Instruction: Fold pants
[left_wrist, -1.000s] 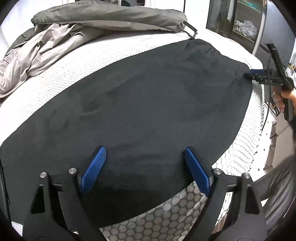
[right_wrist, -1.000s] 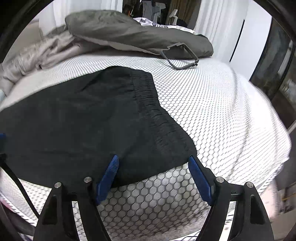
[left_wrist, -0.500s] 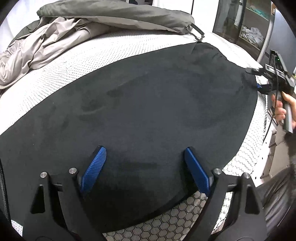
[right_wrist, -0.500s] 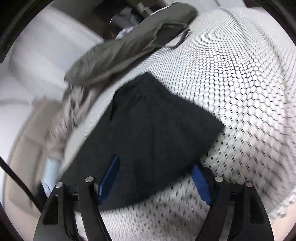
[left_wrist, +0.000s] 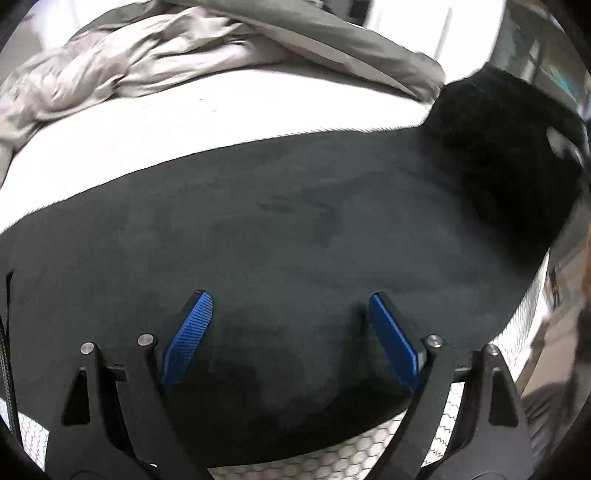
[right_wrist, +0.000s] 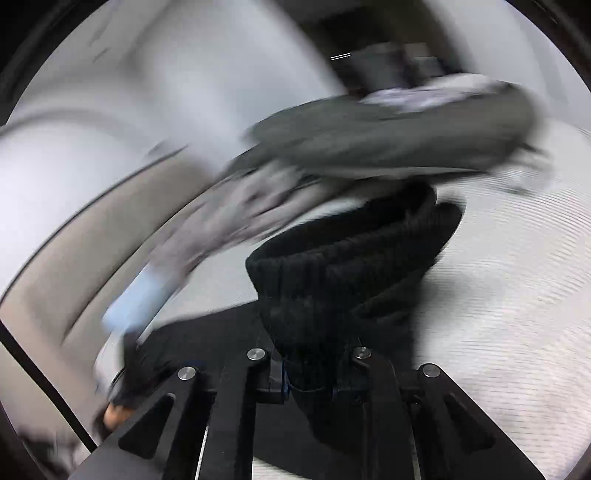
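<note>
The right tongs (right_wrist: 308, 384), wide apart a second ago, are closing on the ribbed waistband of the black fabric pants (left_wrist: 280, 251) and lifting it off the white honeycomb-mesh bed (left_wrist: 184, 122), starting a fold, while the left tongs (left_wrist: 288, 332) hover open.

A home bedroom: a mattress (left_wrist: 184, 122) with a rumpled grey duvet (left_wrist: 155, 62) on it.

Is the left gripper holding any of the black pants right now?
No: the left gripper hangs with its blue fingers spread wide above the black pants, pinching no fabric.
</note>
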